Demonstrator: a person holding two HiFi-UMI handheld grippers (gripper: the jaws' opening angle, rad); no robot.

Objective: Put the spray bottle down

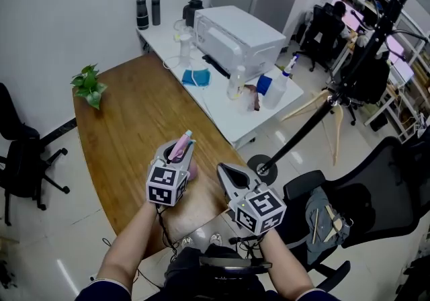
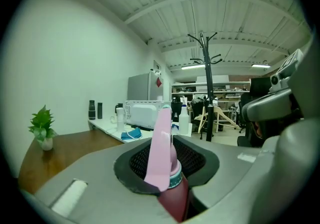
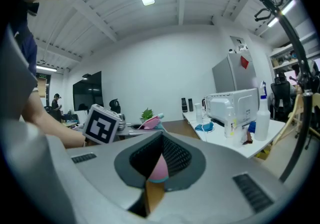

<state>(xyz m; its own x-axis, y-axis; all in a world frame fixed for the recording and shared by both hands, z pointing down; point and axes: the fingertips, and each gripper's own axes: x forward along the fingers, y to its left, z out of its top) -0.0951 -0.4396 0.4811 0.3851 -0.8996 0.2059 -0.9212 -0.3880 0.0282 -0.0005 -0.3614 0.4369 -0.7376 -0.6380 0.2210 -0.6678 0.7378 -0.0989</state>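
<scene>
My left claw (image 1: 179, 152) is clamped on the spray bottle (image 2: 161, 148). The bottle has a smooth pink plastic trigger head, a teal collar and a dark red body, which is sunk between my ribbed black pads. Its long axis runs along my jaws, head pointing forward and away from me, toward the far end of the table. I hold it over the near end of the rounded wooden table (image 1: 134, 125).

My right claw (image 1: 227, 173) sits just beside it, jaws drawn together. In the slit between them a small pink, teal-edged shape shows above a brown strip. I cannot tell what it is.

Each claw carries a cube with black-and-white square markers, left (image 1: 166, 185) and right (image 1: 262, 211).

Farther off, a leafy potted plant (image 1: 89, 84) stands at the wood's left edge. Beyond is a white table (image 1: 222, 108) with a crumpled blue cloth (image 1: 195, 78), a clear bottle (image 1: 279, 88) and a boxy white appliance (image 1: 238, 34). Two dark cylinders (image 1: 148, 13) stand by the wall.
</scene>
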